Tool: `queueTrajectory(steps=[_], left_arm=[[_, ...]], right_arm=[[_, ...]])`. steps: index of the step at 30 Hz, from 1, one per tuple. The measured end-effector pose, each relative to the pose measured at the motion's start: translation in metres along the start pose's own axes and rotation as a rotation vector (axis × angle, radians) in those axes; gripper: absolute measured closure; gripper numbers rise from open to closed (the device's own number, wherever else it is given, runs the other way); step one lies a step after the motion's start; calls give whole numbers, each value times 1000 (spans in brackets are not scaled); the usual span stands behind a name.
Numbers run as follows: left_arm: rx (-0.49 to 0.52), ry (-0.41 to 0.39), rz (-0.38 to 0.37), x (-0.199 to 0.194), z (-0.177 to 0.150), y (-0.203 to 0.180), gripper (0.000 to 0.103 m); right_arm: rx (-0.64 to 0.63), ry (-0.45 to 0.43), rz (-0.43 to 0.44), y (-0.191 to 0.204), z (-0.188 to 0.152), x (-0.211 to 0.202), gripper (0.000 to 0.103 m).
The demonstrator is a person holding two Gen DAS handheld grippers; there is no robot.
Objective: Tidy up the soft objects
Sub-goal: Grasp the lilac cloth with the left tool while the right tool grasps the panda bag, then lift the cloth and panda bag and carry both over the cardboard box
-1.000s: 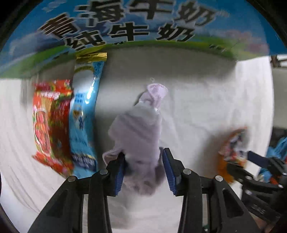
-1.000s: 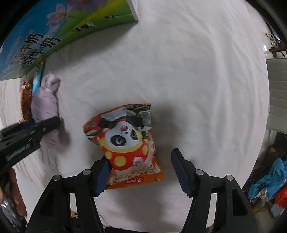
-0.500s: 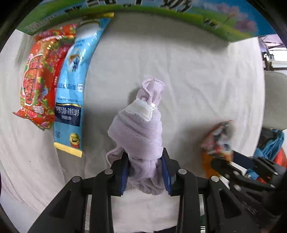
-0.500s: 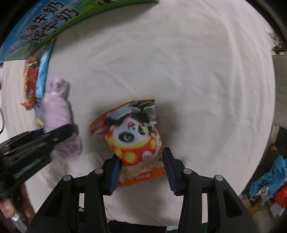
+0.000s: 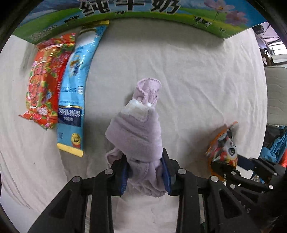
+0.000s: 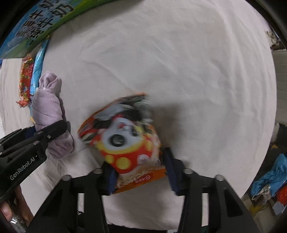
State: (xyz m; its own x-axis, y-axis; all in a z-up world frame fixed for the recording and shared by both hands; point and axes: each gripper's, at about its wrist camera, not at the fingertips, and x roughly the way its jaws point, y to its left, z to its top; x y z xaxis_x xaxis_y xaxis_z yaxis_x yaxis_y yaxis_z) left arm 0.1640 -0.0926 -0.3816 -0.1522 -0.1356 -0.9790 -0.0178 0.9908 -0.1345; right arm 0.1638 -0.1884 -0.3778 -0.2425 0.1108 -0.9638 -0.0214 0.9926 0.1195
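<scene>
2 grippers clamped, left gripper [image 5: 145, 172] on lilac sock bundle [image 5: 136, 132], right gripper [image 6: 140, 175] on panda snack bag [image 6: 125, 141]

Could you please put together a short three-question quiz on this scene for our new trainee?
1. True or false: the left gripper is shut on the lilac cloth bundle.
2. What does the right gripper hold? A) the blue packet B) the panda snack bag C) nothing
3. Fill in: on the white sheet, the red packet lies directly beside the ____ packet, below the milk carton box.

Key
1. True: its fingers press the bundle from both sides.
2. B: the panda snack bag sits between its fingers.
3. Blue: the blue packet lies along the red one's edge.
</scene>
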Motion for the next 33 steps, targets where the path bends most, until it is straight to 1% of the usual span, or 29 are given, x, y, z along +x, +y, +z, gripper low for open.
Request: queueTrajectory(steps=[5, 6, 7, 8, 9, 14, 15, 16, 17, 18, 20, 22, 23, 25, 29, 33], left_arm=[[20, -74, 36, -23, -15, -3, 75], [23, -85, 32, -31, -20, -3, 75], [28, -98, 28, -41, -32, -6, 75], [36, -116, 26, -60, -49, 1, 75], [40, -132, 23, -72, -58, 3, 75], [66, -244, 8, -126, -77, -3, 75], [70, -264, 11, -130, -81, -1, 75], [74, -284, 12, -139, -84, 0, 75], [77, -302, 10, -156, -79, 6, 75], [73, -319, 7, -166, -81, 8, 75], [62, -347, -4, -190, -73, 14, 75], [45, -379, -11, -209, -65, 20, 75], [41, -391, -19, -210, -64, 27, 75], [41, -409, -18, -214, -56, 35, 75], [46, -449, -23, -239, -46, 45, 75], [36, -497, -32, -255, -33, 55, 75]], right_arm=[[33, -82, -5, 16, -14, -22, 61], [40, -100, -2, 9, -25, -29, 61], [47, -114, 6, 9, -28, -35, 62], [59, -132, 25, 12, -32, -44, 62], [65, -148, 38, 14, -37, -52, 62], [65, -261, 39, 30, -62, -101, 62], [60, -288, 43, 32, -68, -116, 62], [52, -308, 41, 36, -71, -121, 62], [46, -332, 37, 35, -79, -133, 62], [40, -361, 32, 26, -80, -150, 62], [29, -394, 25, 18, -83, -165, 62], [19, -417, 36, 21, -87, -177, 62], [10, -424, 37, 11, -82, -181, 62], [0, -441, 48, 9, -90, -195, 62], [-8, -461, 74, 10, -88, -223, 62], [-13, -485, 101, 20, -70, -236, 62]])
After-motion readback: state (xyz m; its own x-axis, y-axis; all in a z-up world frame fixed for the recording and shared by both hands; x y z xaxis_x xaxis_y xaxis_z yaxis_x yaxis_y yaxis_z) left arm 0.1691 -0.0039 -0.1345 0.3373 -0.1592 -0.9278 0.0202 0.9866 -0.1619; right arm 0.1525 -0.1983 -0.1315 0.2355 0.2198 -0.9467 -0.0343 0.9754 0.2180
